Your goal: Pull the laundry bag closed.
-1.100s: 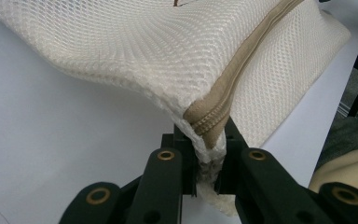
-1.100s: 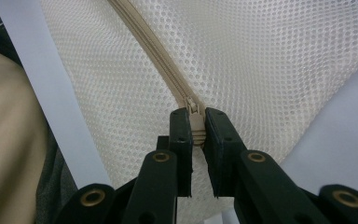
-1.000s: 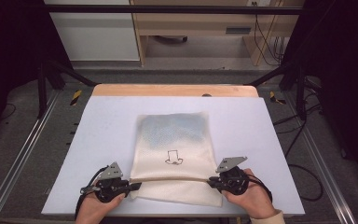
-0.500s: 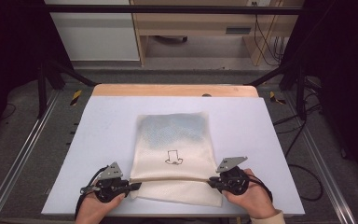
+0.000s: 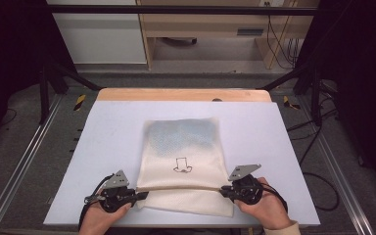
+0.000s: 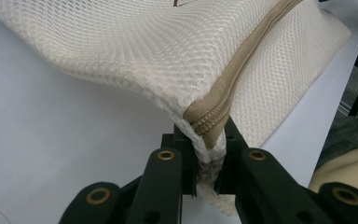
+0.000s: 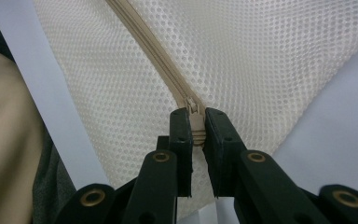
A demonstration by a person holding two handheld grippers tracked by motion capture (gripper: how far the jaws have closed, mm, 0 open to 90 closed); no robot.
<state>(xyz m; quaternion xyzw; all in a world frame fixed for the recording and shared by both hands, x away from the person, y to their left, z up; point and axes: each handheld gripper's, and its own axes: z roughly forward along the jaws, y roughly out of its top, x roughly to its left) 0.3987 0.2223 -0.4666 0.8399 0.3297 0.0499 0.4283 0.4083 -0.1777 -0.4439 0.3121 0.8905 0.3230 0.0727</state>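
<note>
**Mesh bag pinched at both ends of its zipper**

On the pale table top (image 5: 103, 147), near the front edge, we are holding a cream mesh bag (image 5: 183, 166) flat between two hand-held grippers. It is lying roughly at the middle of the table, with its far half looking bluish-grey through the mesh and a small dark line drawing (image 5: 181, 165) sitting just past its centre.

With our left hand (image 5: 100, 218) we are gripping the left gripper (image 5: 139, 195), and its jaws are clamping the near-left corner of the bag. From the left gripper view, the jaws are pinching the mesh fabric together with the end of the tan zipper (image 6: 228, 84), which is running up and away to the right across the bag's raised edge.

With our right hand (image 5: 267, 208) we are gripping the right gripper (image 5: 223, 191) at the bag's right side. In the right gripper view, its jaws are closing on the zipper pull (image 7: 196, 122), where the zipper tape is running away toward the upper left across the mesh.

Seen from the high view, the zipper is stretching as a slightly bowed tan line between the two grippers, lifted a little above the near part of the bag.

A wooden strip (image 5: 183, 94) is bordering the table's far edge, and black cables (image 5: 274, 34) are hanging in the background beyond it.
</note>
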